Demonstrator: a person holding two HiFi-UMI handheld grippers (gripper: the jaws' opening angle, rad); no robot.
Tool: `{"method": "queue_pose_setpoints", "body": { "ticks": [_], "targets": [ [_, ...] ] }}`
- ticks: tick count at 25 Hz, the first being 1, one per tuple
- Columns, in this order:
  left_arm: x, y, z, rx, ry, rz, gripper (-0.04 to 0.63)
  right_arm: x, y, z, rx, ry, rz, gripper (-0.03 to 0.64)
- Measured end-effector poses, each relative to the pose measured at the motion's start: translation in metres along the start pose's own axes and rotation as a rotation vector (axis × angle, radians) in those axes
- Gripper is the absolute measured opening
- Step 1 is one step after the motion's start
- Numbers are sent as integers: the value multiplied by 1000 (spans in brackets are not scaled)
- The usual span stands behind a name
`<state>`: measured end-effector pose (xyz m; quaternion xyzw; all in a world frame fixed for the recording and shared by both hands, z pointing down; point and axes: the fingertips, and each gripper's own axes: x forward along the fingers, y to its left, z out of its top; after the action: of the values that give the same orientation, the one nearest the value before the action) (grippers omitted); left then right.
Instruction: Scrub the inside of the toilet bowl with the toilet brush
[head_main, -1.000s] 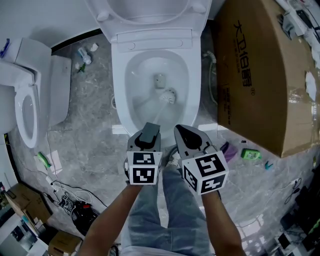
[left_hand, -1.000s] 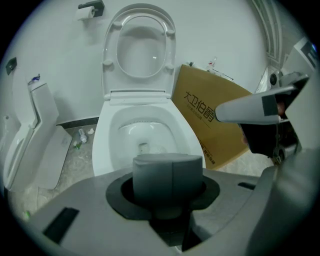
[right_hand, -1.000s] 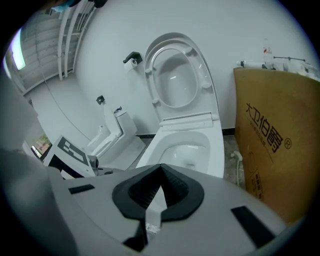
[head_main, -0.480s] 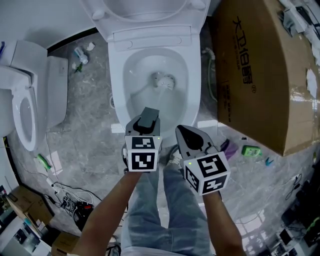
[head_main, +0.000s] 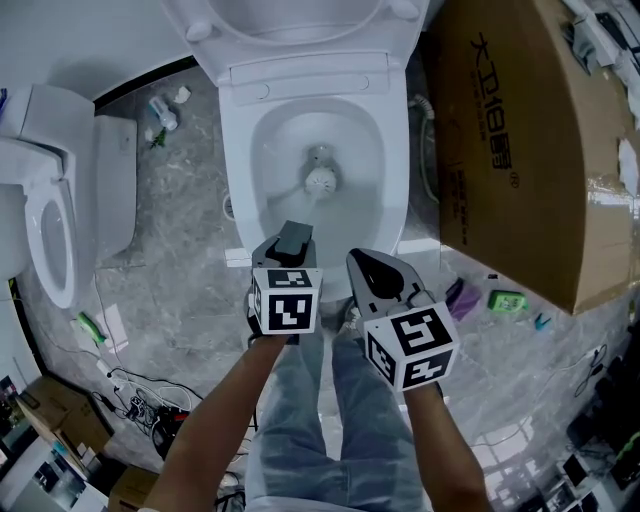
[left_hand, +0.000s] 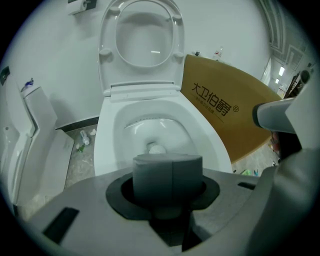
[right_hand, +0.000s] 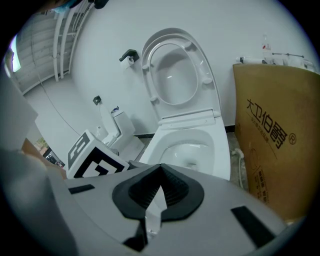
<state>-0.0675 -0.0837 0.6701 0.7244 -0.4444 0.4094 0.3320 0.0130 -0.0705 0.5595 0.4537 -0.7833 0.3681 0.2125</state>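
The white toilet bowl (head_main: 395, 150) stands open at the top centre of the head view, its lid (head_main: 290, 25) raised. Down in the bowl's bottom, near the drain, sits the white brush head (head_main: 320, 181). The brush's pale shaft runs from there back to a grey handle end (head_main: 292, 240), and my left gripper (head_main: 290, 248) is shut on that handle. In the left gripper view the grey handle (left_hand: 167, 172) fills the jaws, with the brush head (left_hand: 157, 148) beyond it. My right gripper (head_main: 378, 277) hangs beside the left one, shut and holding nothing (right_hand: 159, 192).
A large cardboard box (head_main: 520, 130) stands against the toilet's right side. A second toilet (head_main: 55, 215) is at the left. Cables (head_main: 130, 385) lie at lower left, a small bottle (head_main: 162, 110) at upper left, a green item (head_main: 503, 300) at right. My jeans-clad legs (head_main: 310, 420) are below.
The brush head has swept from the bowl's right side leftwards to the middle near the drain. The left gripper shifted slightly with it; the right gripper barely moved.
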Motion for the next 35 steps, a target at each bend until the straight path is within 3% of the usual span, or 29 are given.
{"method": "queue_pose_setpoints", "body": {
  "ticks": [16, 22, 35],
  "targets": [
    [40, 10, 10, 26, 65, 2, 158, 13, -17, 4, 30, 16, -38, -3],
    [22, 4, 0, 37, 66, 0, 158, 8, -8, 5, 24, 9, -18, -3],
    [-36, -19, -30, -26, 43, 17, 158, -27, 11, 5, -11, 7, 17, -3]
  ]
}}
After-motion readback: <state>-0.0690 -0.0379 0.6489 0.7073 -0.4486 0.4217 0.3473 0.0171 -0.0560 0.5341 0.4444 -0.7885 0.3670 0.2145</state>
